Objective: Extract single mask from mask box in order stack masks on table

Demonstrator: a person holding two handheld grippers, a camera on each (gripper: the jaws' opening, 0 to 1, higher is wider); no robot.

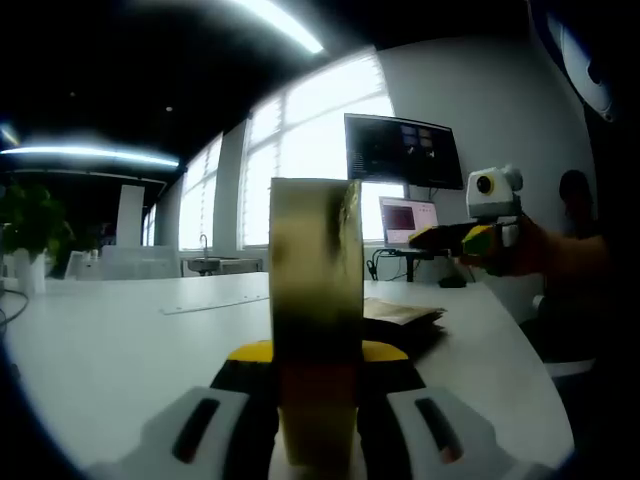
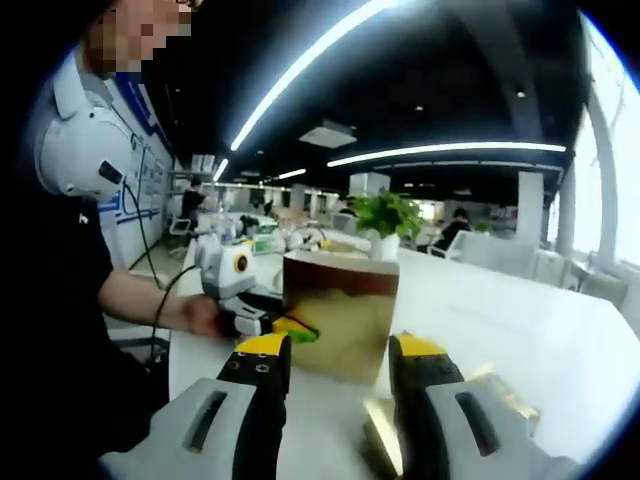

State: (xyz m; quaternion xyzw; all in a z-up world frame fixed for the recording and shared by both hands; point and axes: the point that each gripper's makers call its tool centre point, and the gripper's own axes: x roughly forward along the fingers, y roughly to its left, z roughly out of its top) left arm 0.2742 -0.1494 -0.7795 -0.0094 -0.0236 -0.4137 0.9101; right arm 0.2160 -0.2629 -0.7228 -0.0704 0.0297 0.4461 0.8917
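Mask box point(image 1: 315, 300): held upright above the white surface point(image 1: 110, 350), clamped by the left hand-held gripper point(image 1: 316, 400). Right hand-held gripper point(image 2: 340, 385): jaws apart, empty, near the box. Stack: a packet point(image 1: 400, 318) lies on the surface; apparently early, most extraction left.

A white table point(image 1: 120, 340) stands before tall bright windows point(image 1: 310, 160), with a wall-mounted monitor point(image 1: 402, 150) and a potted plant point(image 2: 385, 215). Long ceiling light strips point(image 2: 450, 150) cross a dark ceiling; distant desks look blurred.

Left gripper point(image 1: 318, 375) jaws clamped on upright mask box point(image 1: 316, 300), white table point(image 1: 110, 340), right gripper point(image 1: 470, 235) beyond.
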